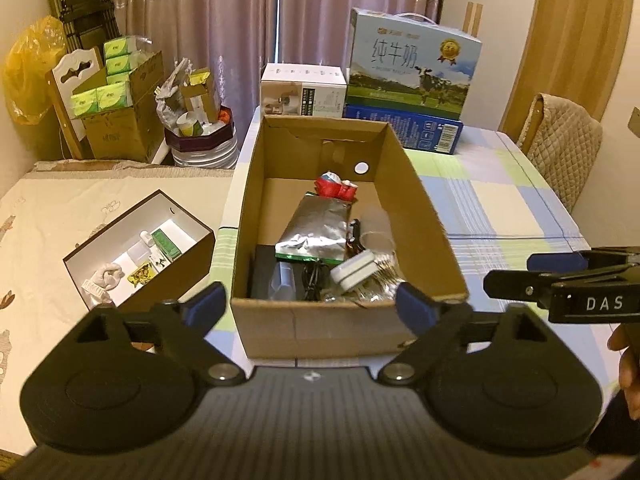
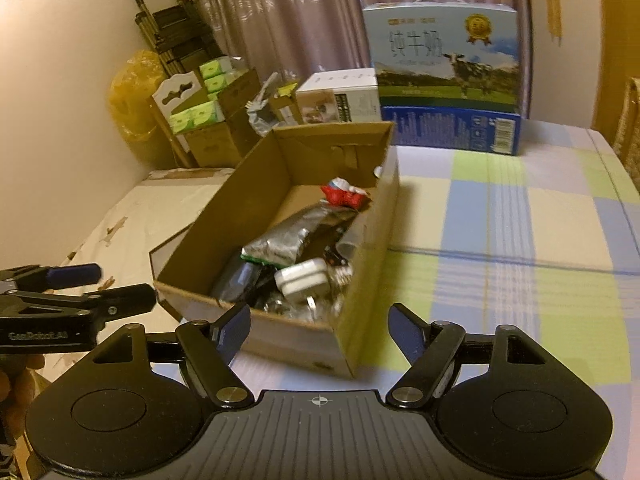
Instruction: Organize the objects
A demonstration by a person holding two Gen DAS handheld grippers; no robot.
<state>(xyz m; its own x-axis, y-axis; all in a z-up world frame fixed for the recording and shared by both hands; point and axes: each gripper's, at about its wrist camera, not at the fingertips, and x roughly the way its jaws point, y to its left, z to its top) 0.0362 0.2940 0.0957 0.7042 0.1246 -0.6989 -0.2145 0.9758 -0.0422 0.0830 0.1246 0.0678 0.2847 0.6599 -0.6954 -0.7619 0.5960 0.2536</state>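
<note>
Black tongs [image 1: 312, 304], blue finger pads [image 1: 206, 302], silver pivot screws, white "DAS" lettering.

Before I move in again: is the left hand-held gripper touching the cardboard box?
Apart. The left wrist view shows the left hand-held gripper open, its fingertips either side of the cardboard box near wall with nothing between them; the right wrist view shows it clear of the box.

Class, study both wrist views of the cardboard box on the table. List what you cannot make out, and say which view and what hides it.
- Left wrist view: the near items in the cardboard box are cut off by its front wall.
- Left wrist view: the small print on the things in the white-lined box is too small.
- Right wrist view: the box's left floor is hidden by its side wall; the silver pouch and white charger are blurred.
</note>
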